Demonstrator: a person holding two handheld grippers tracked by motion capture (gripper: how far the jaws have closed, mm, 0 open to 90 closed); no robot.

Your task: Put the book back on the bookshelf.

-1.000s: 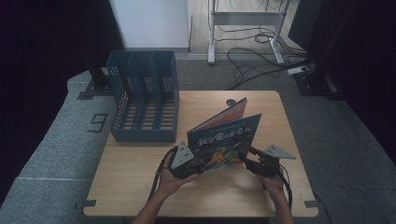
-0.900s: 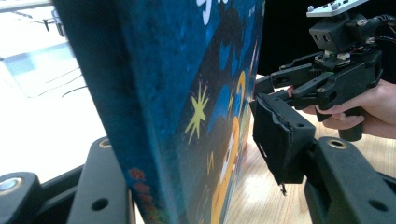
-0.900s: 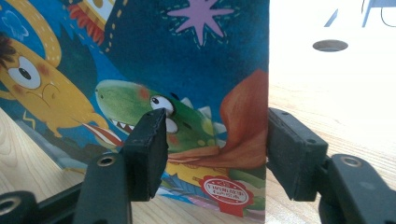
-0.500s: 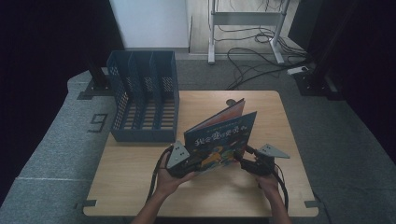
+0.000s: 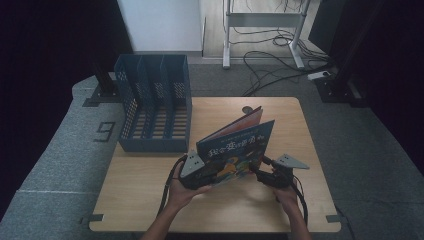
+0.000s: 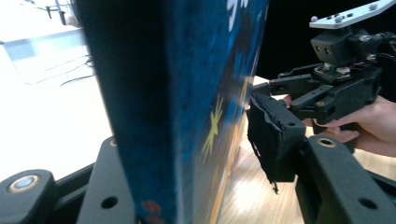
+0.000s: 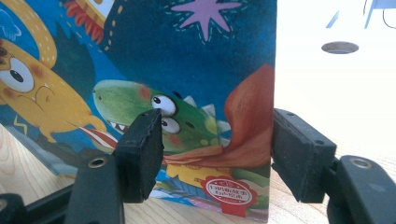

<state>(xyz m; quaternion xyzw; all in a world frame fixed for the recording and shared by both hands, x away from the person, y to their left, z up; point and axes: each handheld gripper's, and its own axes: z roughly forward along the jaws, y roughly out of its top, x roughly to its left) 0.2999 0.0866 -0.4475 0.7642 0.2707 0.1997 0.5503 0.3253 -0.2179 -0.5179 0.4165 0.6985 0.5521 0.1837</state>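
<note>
A thick picture book (image 5: 235, 147) with a blue cartoon cover stands tilted on the wooden table (image 5: 140, 200), its pages fanned slightly apart. My left gripper (image 5: 206, 175) is shut on its lower left corner. In the left gripper view the spine (image 6: 140, 93) fills the gap between the jaws, one pad (image 6: 271, 140) meets the cover, and the jaws have just eased a little wider. My right gripper (image 5: 258, 171) sits at the lower right corner. Its jaws have just been opening, and both pads (image 7: 140, 149) stand off the cover (image 7: 187, 70), pressing nothing.
A blue slotted file organizer (image 5: 155, 107) stands at the table's back left. A round cable hole (image 5: 247, 109) lies behind the book. Cables (image 5: 270, 55) and a metal frame lie on the floor beyond the table. Bare tabletop lies in front of both hands.
My right gripper has edged left toward the book's corner. The book and my left gripper stay almost where they were.
</note>
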